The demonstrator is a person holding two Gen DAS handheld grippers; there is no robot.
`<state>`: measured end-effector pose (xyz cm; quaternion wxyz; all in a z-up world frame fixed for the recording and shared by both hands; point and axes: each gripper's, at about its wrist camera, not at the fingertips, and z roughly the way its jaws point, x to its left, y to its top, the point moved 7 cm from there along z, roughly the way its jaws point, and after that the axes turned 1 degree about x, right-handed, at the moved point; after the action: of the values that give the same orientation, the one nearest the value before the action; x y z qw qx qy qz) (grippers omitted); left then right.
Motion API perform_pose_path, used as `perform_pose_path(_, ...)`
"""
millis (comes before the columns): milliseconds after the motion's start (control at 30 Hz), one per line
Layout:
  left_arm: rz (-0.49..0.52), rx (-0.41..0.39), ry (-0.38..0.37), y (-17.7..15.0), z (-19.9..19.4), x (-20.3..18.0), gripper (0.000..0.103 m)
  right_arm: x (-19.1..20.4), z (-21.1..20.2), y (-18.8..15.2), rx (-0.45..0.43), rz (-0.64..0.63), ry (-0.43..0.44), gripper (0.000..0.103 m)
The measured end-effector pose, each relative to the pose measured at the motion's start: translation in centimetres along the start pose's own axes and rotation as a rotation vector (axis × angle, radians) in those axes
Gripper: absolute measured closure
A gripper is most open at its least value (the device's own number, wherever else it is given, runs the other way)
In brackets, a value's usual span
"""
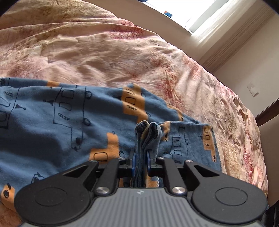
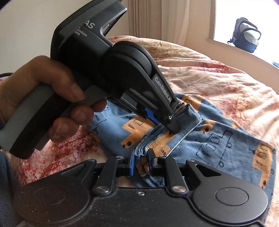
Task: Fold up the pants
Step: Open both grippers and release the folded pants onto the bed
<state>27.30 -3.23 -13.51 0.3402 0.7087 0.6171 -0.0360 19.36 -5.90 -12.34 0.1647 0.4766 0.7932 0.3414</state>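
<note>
The pants (image 1: 52,122) are blue with orange blocks and black line drawings, and they lie on the bed. My left gripper (image 1: 140,161) is shut on a bunched, layered edge of the pants that sticks up between its blue pads. In the right wrist view the pants (image 2: 218,139) spread to the right. My right gripper (image 2: 141,160) is shut on a folded edge of the same pants. The left gripper (image 2: 171,120) shows there too, held in a hand, pinching the cloth just beyond my right gripper.
The bed is covered by a wrinkled pink and cream floral quilt (image 1: 104,52). A bright window (image 1: 191,14) and curtain are behind the bed. A dark backpack (image 2: 245,35) sits on the window ledge. A wall switch (image 1: 252,89) is on the right.
</note>
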Motion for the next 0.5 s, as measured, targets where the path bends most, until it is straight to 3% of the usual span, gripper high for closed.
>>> perform_pose_path(67, -0.004, -0.008, -0.007, 0.0, -0.2, 0.3, 0.074, -0.4, -0.4, 0.0, -0.012, 0.009, 0.017, 0.076)
perform_pose_path(100, -0.014, -0.014, -0.014, 0.1, -0.4, 0.4, 0.070, -0.7, -0.8, -0.2, -0.018, 0.008, 0.016, 0.069)
perform_pose_path(167, -0.029, -0.040, -0.014, 0.4, -1.0, 0.6, 0.047, -1.6, -1.9, -0.7, -0.018, -0.003, -0.013, 0.046)
perform_pose_path(233, -0.024, -0.098, 0.013, 0.8, -1.6, 0.6, 0.032, -3.4, -3.5, -1.2, -0.015, -0.010, -0.088, 0.019)
perform_pose_path(333, 0.015, -0.207, 0.110, 1.1, -2.1, 0.1, 0.002, -7.5, -6.0, -1.6, -0.046, -0.030, -0.281, 0.000)
perform_pose_path(433, 0.089, -0.253, 0.204, 0.6, -1.0, -1.0, 0.000, -12.1, -6.0, -1.0, -0.062, -0.017, -0.473, 0.001)
perform_pose_path(500, 0.115, -0.255, 0.278, 0.3, 0.1, -1.3, 0.000, -14.5, -4.8, -0.4, -0.113, 0.030, -0.494, 0.001)
